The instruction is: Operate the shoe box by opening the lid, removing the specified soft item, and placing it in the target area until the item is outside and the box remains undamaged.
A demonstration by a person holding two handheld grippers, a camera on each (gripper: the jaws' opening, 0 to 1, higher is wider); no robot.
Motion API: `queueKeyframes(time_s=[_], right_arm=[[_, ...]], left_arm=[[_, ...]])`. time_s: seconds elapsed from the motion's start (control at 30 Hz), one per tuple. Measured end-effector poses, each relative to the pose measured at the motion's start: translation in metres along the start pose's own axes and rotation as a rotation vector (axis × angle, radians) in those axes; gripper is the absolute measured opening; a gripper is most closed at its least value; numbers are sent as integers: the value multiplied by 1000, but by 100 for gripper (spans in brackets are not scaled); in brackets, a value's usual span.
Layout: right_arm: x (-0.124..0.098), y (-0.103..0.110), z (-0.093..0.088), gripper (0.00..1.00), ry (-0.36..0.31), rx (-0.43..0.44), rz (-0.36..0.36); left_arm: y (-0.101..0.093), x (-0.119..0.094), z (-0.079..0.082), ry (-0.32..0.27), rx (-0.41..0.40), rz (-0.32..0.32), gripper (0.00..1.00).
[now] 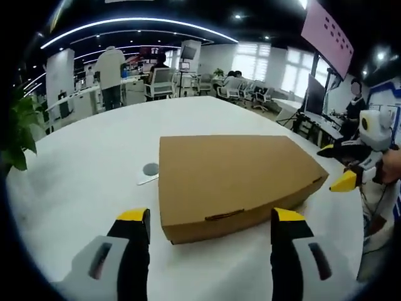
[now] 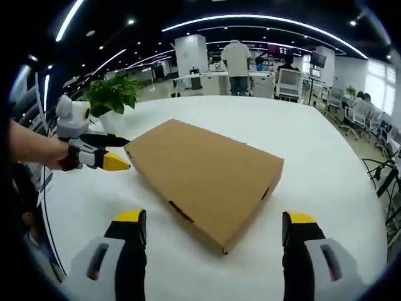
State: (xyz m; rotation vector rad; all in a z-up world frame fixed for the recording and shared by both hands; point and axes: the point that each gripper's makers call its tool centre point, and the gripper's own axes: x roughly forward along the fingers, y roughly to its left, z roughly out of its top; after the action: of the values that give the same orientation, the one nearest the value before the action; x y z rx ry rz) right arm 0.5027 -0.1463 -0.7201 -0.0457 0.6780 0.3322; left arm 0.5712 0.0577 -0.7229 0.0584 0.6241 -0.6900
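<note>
Box [image 1: 235,182] sits lid down, closed, flat on the white table [image 1: 94,175], roughly mid-table. Left gripper [image 1: 210,222] is spread wide, holding nothing, just short of the box's near long side with its tab slot. Right gripper [image 2: 214,226] is likewise parted and empty, facing a box corner.

Nothing stands between either gripper and the box. In the left gripper view a small grey disc [image 1: 151,168] with a thin strip beside it lies on the table, just beside the box's left edge; can't tell what it is. A plant [image 2: 113,94] sits at the table edge behind the left gripper.

Box contents are hidden, so the soft item can't be seen. The far side of the box is out of sight.

The room is an open office: desks, chairs, monitors, ceiling strip lights. A person [image 2: 237,59] stands at a counter beyond the table, others are seated further back.
</note>
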Motion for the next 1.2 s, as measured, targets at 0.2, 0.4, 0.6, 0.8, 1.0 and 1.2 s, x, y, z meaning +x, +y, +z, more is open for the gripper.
queueKeyframes(time_s=[0.2, 0.4, 0.6, 0.8, 1.0, 1.2], right_arm=[[6, -3, -6, 84, 23, 17, -26], [12, -1, -14, 83, 35, 6, -51], [14, 0, -16, 73, 47, -73, -48], [20, -3, -6, 70, 54, -129, -49], [24, 0, -7, 66, 85, -163, -59], [26, 0, -14, 63, 103, -64, -61]], left_arm=[[-2, 1, 2, -5, 15, 18, 74], [-7, 8, -2, 26, 44, 13, 76], [-4, 12, -12, 61, 86, 39, 78], [2, 13, -11, 48, 43, 59, 75], [5, 14, -18, 83, 73, 76, 70], [4, 14, -19, 97, 59, 78, 69]])
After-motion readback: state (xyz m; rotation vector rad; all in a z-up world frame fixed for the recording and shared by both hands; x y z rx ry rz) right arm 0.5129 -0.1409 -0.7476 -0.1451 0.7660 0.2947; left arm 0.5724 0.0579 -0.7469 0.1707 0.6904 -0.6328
